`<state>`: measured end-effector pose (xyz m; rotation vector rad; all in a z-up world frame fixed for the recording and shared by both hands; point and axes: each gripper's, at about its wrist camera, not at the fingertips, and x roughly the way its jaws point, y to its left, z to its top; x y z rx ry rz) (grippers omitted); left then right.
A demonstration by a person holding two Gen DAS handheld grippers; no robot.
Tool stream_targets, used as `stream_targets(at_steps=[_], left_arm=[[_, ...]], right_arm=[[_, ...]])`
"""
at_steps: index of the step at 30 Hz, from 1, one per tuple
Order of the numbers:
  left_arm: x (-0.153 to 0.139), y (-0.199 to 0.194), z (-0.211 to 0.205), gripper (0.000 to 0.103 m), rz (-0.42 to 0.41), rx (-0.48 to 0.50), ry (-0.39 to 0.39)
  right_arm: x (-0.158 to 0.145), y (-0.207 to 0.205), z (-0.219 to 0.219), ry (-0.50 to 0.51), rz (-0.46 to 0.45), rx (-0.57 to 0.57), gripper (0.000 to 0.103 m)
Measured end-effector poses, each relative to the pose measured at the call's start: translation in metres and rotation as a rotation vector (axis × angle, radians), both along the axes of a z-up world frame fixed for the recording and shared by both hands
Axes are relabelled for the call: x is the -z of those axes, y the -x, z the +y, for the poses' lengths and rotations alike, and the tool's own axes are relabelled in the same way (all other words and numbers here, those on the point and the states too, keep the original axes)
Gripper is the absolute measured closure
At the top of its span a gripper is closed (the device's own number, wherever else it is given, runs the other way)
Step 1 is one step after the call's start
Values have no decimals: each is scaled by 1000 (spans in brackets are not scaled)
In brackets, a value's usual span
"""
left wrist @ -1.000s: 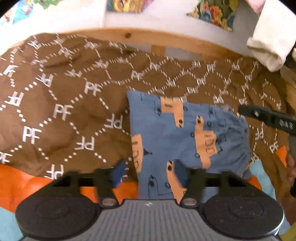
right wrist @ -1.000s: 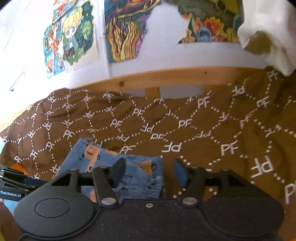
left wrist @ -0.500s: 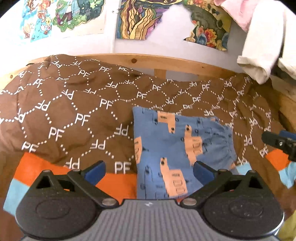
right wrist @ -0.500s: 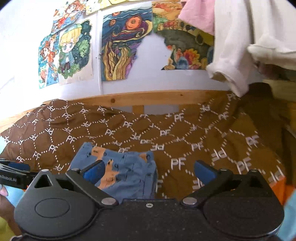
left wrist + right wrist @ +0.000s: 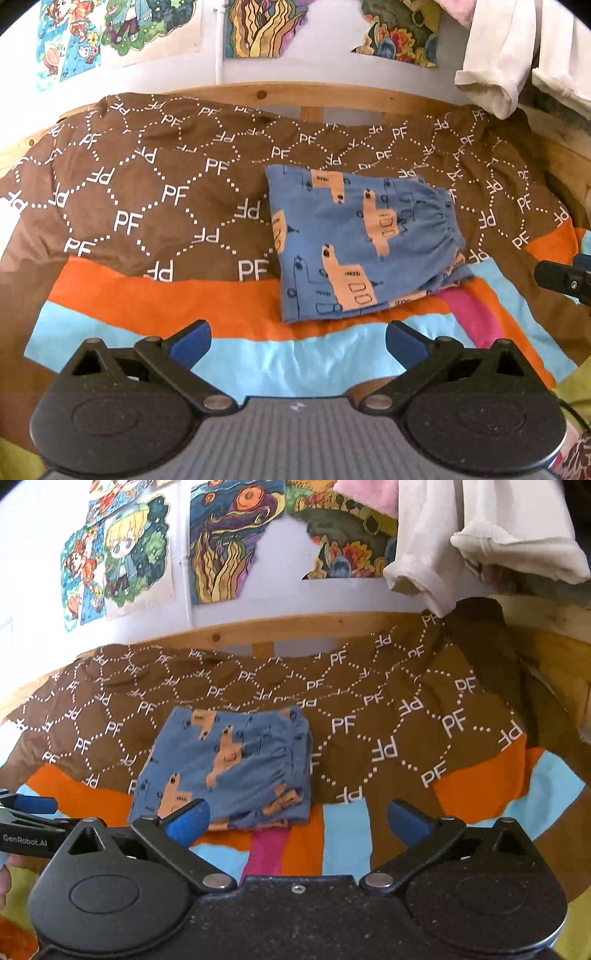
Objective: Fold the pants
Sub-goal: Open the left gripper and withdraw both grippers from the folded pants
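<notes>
The pants (image 5: 364,242) lie folded on the brown blanket (image 5: 147,192), clear of my wide-apart, empty left gripper (image 5: 297,338) and right gripper (image 5: 297,818), so I judge a careless sweep could undo the layers.

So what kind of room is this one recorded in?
Most likely a child's bedroom: the folded blue cartoon-print pants lie on a brown "PF"-patterned bedspread within a pale wooden bed frame, and colourful cartoon drawings are stuck to the white wall behind.
</notes>
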<state>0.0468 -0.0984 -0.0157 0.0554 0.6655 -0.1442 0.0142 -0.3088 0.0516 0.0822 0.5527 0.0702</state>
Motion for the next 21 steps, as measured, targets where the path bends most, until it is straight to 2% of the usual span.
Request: stream_targets(at_steps=[7,10,15,21], left_arm=[[1,1,-1,0,19,-1,7],[1,-2,-1,0,51,6,15],[3,-1,-4,0,59,-5,-18],[5,-2,-1,0,76,-12,-11]], right_arm=[[7,-4,-1,-18,27,-6,1],[9,-5,-2,-21,32,-1,1],[10,-6,-2,-26,34,-5,1],[13,-7,-2,-28,45,-20,1]])
